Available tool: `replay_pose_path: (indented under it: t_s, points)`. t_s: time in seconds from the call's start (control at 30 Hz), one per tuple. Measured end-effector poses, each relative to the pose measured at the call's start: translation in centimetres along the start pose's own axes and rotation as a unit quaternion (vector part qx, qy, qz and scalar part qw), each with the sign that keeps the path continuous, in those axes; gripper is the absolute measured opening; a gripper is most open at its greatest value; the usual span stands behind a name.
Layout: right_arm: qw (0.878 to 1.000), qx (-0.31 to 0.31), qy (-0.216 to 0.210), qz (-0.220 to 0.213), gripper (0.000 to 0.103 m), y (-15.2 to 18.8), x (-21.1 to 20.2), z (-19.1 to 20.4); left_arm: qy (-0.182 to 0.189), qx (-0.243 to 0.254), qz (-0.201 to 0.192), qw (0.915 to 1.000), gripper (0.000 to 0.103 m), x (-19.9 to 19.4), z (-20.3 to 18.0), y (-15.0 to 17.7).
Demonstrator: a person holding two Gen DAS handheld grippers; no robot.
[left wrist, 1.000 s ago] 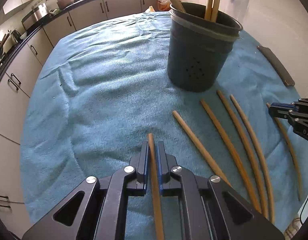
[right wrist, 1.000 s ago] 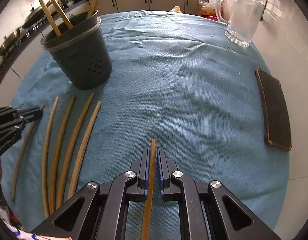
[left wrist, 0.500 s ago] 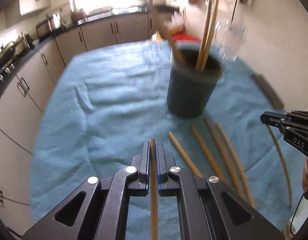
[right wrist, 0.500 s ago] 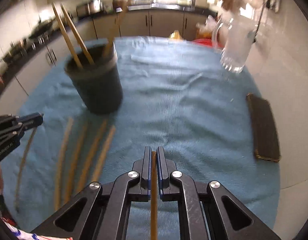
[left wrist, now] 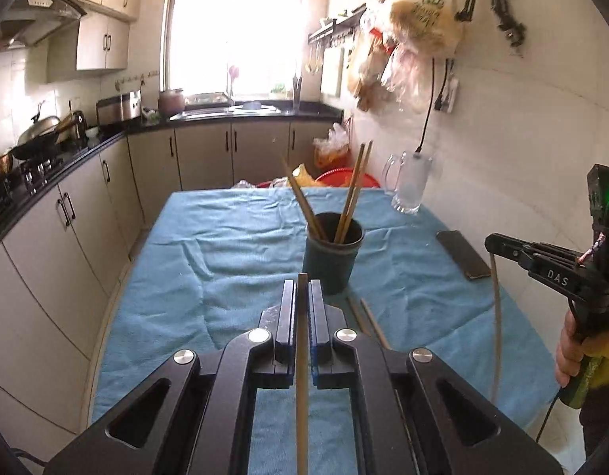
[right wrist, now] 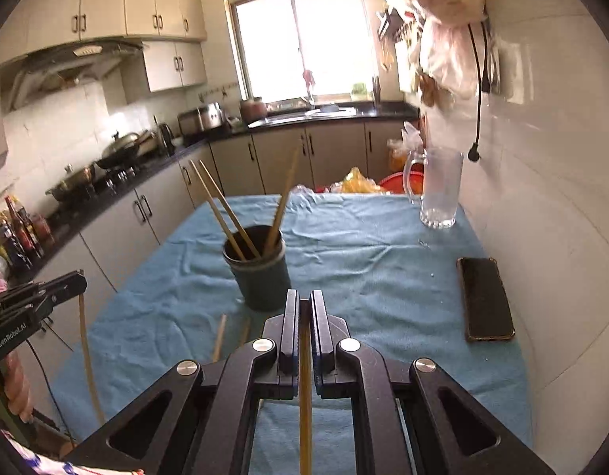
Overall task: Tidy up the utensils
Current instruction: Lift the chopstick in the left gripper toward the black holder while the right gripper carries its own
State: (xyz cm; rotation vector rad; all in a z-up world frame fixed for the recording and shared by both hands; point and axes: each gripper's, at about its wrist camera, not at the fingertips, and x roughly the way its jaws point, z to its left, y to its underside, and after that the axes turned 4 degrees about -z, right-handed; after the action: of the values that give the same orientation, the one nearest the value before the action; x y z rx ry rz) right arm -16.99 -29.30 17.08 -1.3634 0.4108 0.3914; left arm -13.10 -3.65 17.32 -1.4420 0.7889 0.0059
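A table covered by a blue cloth (left wrist: 233,245), soft, ribbed and rumpled into low folds, fills the middle of a narrow kitchen. Cream cabinets (left wrist: 201,158) with dark bar handles run under a black counter along the left and the far wall, where a bright window (left wrist: 237,27) stands above a sink. A wok (right wrist: 118,152) and pots sit on the stove at the left, under a hood. The right wall is glossy white tile, hung with plastic bags (left wrist: 419,12) and a black cable.

On the cloth a dark round holder (left wrist: 332,253), matt, with straight sides, stands near the middle; three thin bamboo chopsticks (left wrist: 354,194) lean out of it, fanned apart. Just near of the holder, two more loose chopsticks (left wrist: 370,322) lie flat on the cloth, partly hidden by the claws. At the far right corner stands a clear glass mug (right wrist: 439,190) with a handle. A flat black phone (right wrist: 484,299) lies near the right edge.

The left claw (left wrist: 302,301) is clenched on a pale chopstick (left wrist: 301,376) that runs straight back between its black fingers, above the cloth. The right claw (right wrist: 303,316) grasps a yellower chopstick (right wrist: 304,396) the same way, also clear of the table. In each view the other claw shows at the side with its stick hanging down from the tips, a hand (left wrist: 573,348) on its grip.
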Motion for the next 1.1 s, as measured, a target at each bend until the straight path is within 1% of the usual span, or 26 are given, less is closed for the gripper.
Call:
replay_pose_path:
  t_s: [0.13, 0.23, 0.4, 0.6, 0.7, 0.9, 1.1]
  points:
    - [1.0, -0.003, -0.008, -0.012, 0.005, 0.0, -1.0, 0.6, 0.004, -0.002, -0.015, 0.9999, 0.005, -1.7, -0.5, 0.1]
    - [1.0, -0.003, -0.012, -0.017, 0.005, 0.0, -1.6, 0.8, 0.0, -0.004, -0.024, 0.9997, 0.005, -2.5, -0.7, 0.4]
    - [0.999, 0.0, -0.016, -0.029, 0.005, 0.0, -2.6, 0.8, 0.002, -0.019, -0.026, 0.9995, 0.005, -3.2, -0.5, 0.6]
    - [0.999, 0.0, -0.021, -0.043, 0.005, -0.1, -3.5, 1.2, -0.001, -0.019, -0.036, 0.9992, 0.005, -4.3, -0.9, 0.3]
    - [0.999, 0.0, -0.022, -0.047, 0.005, -0.2, -3.6, 1.4, -0.004, -0.015, -0.04, 0.9991, 0.005, -4.4, -1.1, 0.2]
    - [0.998, 0.005, -0.023, -0.059, 0.005, -0.9, -4.3, 1.3, 0.003, -0.024, -0.034, 0.9991, 0.005, -4.2, -1.0, -0.1]
    - [0.998, 0.005, -0.02, -0.067, 0.005, -1.2, -4.6, 1.5, -0.01, -0.016, -0.033, 0.9993, 0.005, -3.6, -1.2, -0.6]
